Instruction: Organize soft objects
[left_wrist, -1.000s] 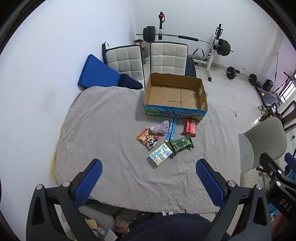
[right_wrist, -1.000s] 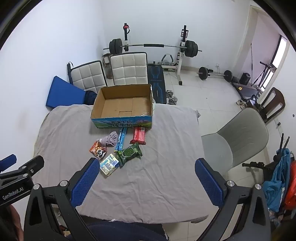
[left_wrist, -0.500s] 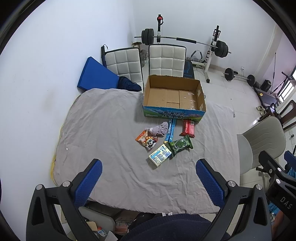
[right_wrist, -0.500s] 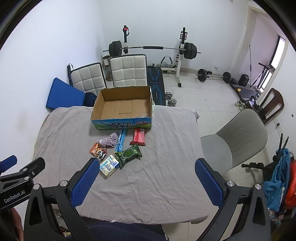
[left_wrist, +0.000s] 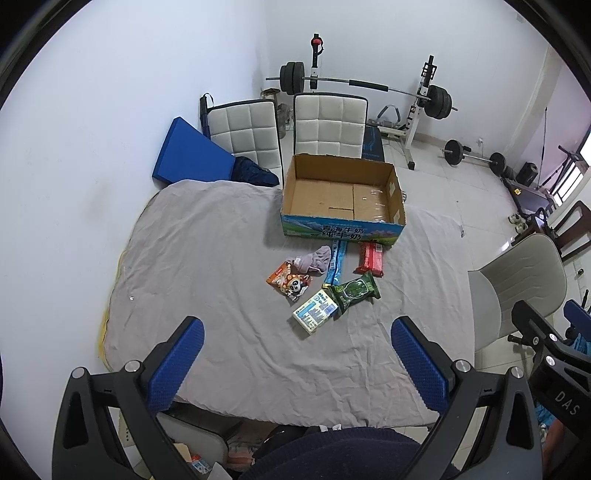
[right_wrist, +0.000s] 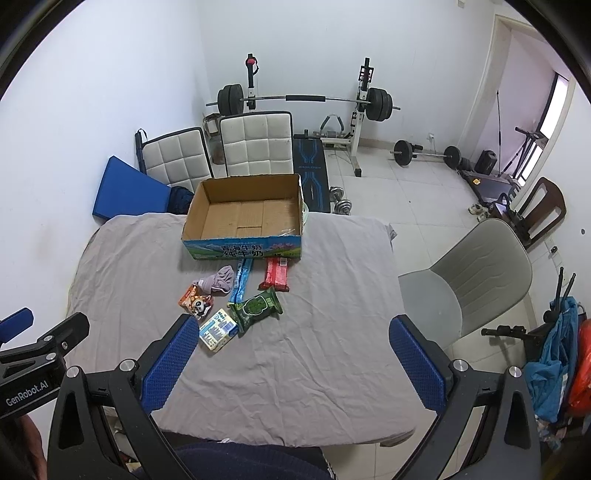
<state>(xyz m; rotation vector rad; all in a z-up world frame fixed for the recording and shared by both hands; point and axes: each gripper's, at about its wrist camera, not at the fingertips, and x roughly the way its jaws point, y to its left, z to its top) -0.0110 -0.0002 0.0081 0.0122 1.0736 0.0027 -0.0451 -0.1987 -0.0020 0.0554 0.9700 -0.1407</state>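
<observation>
An open cardboard box (left_wrist: 343, 195) (right_wrist: 243, 218) stands empty at the far side of the grey-clothed table (left_wrist: 207, 258). In front of it lie a purple cloth (left_wrist: 316, 260) (right_wrist: 219, 280), a blue stick pack (left_wrist: 336, 260) (right_wrist: 242, 278), a red pack (left_wrist: 371, 258) (right_wrist: 276, 273), a green wipes pack (left_wrist: 354, 291) (right_wrist: 256, 306), an orange panda snack bag (left_wrist: 290, 282) (right_wrist: 195, 301) and a white-blue pack (left_wrist: 314, 311) (right_wrist: 218, 328). My left gripper (left_wrist: 295, 363) and right gripper (right_wrist: 291, 362) are both open and empty, high above the table's near edge.
Two white padded chairs (left_wrist: 328, 127) and a blue mat (left_wrist: 188, 153) stand behind the table. A grey chair (right_wrist: 476, 277) is at the table's right side. A barbell rack (right_wrist: 303, 99) and weights sit on the tiled floor beyond.
Both grippers have drawn back and up slightly, so the table and box look a little farther. Nothing on the table has moved.
</observation>
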